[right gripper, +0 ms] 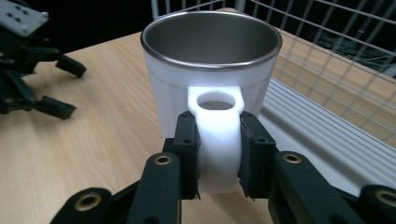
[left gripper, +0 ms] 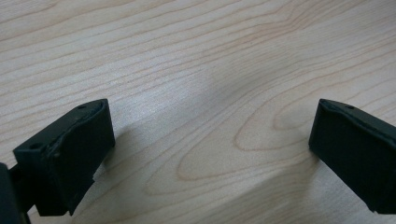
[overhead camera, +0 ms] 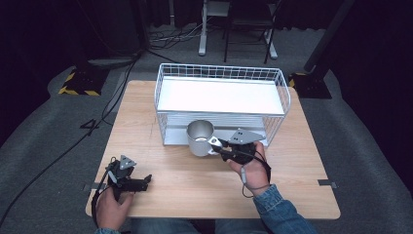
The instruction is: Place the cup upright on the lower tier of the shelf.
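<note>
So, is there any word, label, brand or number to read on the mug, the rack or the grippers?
None can be read.
Mug: plain white, steel rim, no print.
Rack: bare wire and white shelves.
Right gripper, shut on the mug's handle, and left gripper: black, unmarked.

Light wooden table (overhead camera: 160,112), square top, pale grain, standing on grey carpet floor (overhead camera: 44,126). A white two-tier wire rack (overhead camera: 221,97) sits on the far half of the table, both shelves bare. A white mug (overhead camera: 200,139) with steel lining is just in front of the rack's lower shelf; contact with the tabletop cannot be confirmed.
</note>
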Available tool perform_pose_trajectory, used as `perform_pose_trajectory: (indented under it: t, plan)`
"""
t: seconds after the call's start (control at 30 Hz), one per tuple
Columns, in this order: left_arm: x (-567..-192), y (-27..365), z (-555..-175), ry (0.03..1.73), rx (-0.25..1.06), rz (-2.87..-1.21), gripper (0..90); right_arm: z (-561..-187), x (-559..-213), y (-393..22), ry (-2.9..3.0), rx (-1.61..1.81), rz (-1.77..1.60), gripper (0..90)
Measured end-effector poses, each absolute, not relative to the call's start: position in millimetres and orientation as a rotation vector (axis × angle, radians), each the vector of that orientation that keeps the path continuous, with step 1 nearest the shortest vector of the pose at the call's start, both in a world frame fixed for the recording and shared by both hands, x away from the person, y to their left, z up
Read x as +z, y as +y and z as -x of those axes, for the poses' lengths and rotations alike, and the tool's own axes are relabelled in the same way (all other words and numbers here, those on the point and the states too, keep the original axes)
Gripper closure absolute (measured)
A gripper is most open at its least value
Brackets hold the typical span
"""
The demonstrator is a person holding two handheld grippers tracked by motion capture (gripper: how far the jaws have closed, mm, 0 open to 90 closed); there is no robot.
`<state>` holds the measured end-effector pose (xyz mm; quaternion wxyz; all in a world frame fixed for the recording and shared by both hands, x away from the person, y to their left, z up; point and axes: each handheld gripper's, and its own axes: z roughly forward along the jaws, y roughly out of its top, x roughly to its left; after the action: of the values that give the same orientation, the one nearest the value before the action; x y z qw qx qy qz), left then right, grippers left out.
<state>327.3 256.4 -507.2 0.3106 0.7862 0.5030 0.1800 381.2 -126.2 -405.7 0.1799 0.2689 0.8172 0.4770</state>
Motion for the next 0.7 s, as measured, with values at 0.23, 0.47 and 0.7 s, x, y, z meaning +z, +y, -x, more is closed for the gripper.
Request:
perform_pose_trajectory:
  t: [0.23, 0.47, 0.7]
  plan:
    - [-507.2, 256.3, -327.2, 1.329, 0.476, -2.076, 0.5, -395.4, -405.4, -146.4, 2.259, 1.305, -0.837, 71.6]
    - [-507.2, 256.4, -327.2, 1.328, 0.475, -2.076, 0.5, -410.4, -406.5, -161.3, 2.205, 1.264, -0.901, 71.5]
    - [-507.2, 256.4, -327.2, 1.328, 0.475, -2.076, 0.5, -420.1, -413.3, -173.9, 2.139, 1.229, -0.958, 71.5]
